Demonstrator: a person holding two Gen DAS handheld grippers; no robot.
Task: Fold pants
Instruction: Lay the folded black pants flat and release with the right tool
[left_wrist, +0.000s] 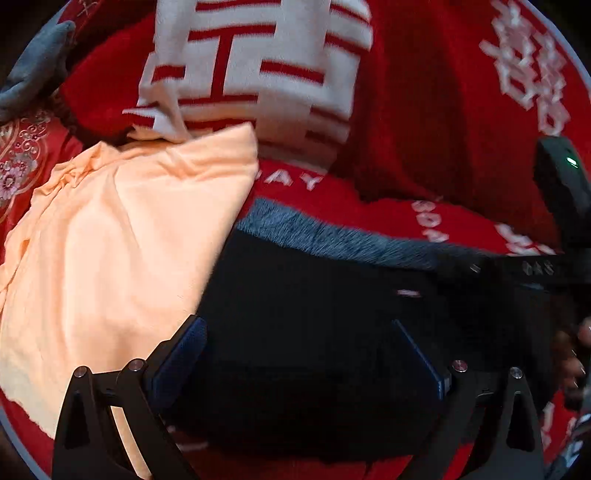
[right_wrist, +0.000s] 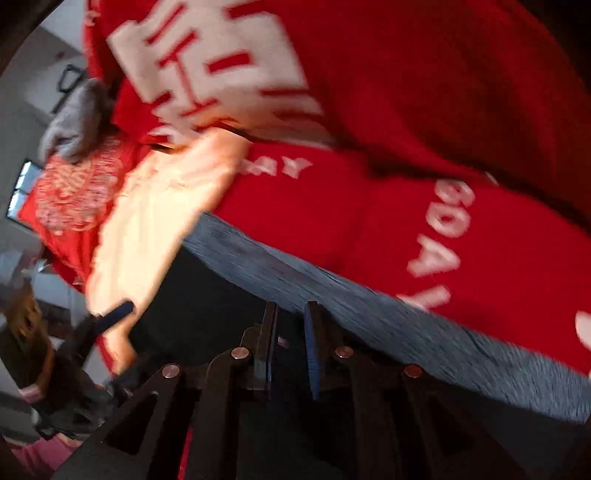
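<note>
The black pants (left_wrist: 314, 314) with a grey ribbed waistband (left_wrist: 332, 240) lie on a red blanket. In the left wrist view my left gripper (left_wrist: 299, 339) is open, its blue-padded fingers spread wide over the black cloth. In the right wrist view my right gripper (right_wrist: 290, 332) has its fingers close together on the pants (right_wrist: 207, 302) near the waistband (right_wrist: 369, 314); a narrow gap shows between the pads with cloth in it. The right gripper also shows at the right edge of the left wrist view (left_wrist: 535, 269). The left gripper shows at the lower left of the right wrist view (right_wrist: 110, 314).
A peach garment (left_wrist: 122, 240) lies left of the pants, partly under them. A red and white patterned blanket (left_wrist: 424, 110) covers the surface behind. A grey cloth (left_wrist: 40, 66) lies at the far left. Both views are motion-blurred.
</note>
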